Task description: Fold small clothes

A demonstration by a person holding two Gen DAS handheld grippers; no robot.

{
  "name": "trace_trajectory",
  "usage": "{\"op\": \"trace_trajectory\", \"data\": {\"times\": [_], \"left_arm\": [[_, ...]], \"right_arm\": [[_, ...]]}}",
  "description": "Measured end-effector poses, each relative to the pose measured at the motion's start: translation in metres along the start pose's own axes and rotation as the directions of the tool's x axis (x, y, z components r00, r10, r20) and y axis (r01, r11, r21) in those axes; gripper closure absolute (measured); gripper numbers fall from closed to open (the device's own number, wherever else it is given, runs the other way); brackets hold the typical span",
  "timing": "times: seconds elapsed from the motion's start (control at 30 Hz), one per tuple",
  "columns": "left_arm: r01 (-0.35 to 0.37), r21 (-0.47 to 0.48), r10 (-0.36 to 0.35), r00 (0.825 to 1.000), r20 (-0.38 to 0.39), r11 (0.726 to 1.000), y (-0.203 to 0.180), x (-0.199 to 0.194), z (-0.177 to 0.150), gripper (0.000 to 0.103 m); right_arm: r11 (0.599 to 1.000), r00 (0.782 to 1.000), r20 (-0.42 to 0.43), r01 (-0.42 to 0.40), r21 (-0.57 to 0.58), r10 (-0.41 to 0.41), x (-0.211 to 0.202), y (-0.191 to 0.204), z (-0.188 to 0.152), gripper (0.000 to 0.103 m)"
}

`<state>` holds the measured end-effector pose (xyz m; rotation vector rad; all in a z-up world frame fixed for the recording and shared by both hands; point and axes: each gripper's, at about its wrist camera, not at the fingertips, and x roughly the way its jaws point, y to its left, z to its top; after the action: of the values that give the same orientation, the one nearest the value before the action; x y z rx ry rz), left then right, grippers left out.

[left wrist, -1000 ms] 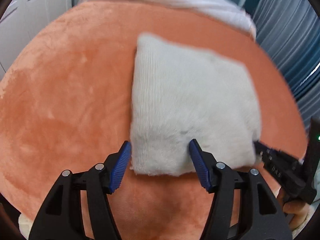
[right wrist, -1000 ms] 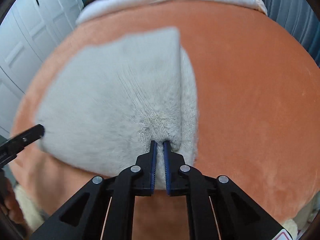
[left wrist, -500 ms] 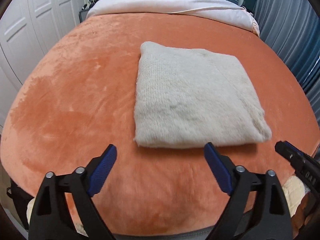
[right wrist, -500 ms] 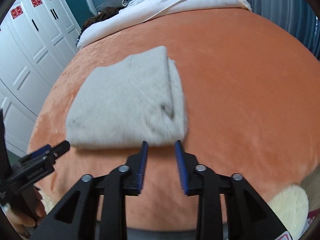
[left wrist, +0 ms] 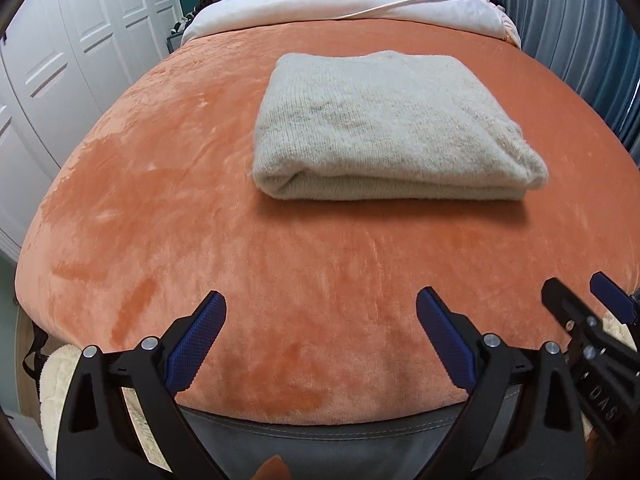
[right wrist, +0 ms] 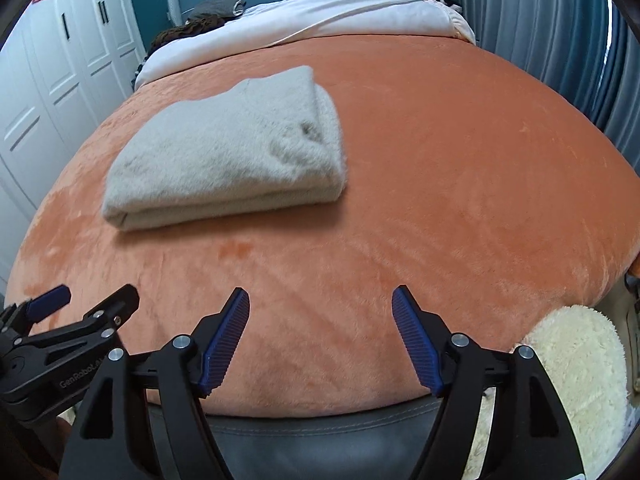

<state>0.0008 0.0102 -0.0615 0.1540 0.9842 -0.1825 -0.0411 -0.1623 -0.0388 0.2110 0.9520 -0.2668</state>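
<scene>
A cream knitted garment (left wrist: 384,128) lies folded in a neat rectangle on the orange blanket (left wrist: 160,208); it also shows in the right wrist view (right wrist: 228,152), left of centre. My left gripper (left wrist: 320,312) is open and empty, held back near the bed's front edge, well short of the garment. My right gripper (right wrist: 320,304) is open and empty, also near the front edge. Each gripper shows at the side of the other's view: the right one (left wrist: 576,304) and the left one (right wrist: 96,300).
White bedding (left wrist: 340,4) and dark clothes (right wrist: 208,12) lie at the bed's far end. White wardrobe doors (left wrist: 60,60) stand on the left, blue curtains (right wrist: 560,40) on the right. A cream fluffy rug (right wrist: 576,352) lies below the bed's near edge.
Both grippers have pulled back from the folded garment toward the bed's front edge. The right gripper let go of the garment's edge and opened wide. The left stayed open.
</scene>
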Motion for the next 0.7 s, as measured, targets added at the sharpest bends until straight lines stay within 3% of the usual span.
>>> {"op": "trace_trajectory", "data": {"times": [0.17, 0.7], "left_arm": [[-0.036, -0.015, 0.036, 0.999, 0.02, 0.999, 0.0, -0.002, -0.007, 0.01], [-0.061, -0.025, 0.063, 0.996, 0.07, 0.998, 0.001, -0.008, -0.011, 0.015]], "right_arm": [[0.998, 1.0, 0.016, 0.0, -0.059, 0.001, -0.005, 0.012, -0.009, 0.031], [0.999, 0.999, 0.033, 0.024, -0.037, -0.023, -0.009, 0.009, -0.016, 0.031]]}}
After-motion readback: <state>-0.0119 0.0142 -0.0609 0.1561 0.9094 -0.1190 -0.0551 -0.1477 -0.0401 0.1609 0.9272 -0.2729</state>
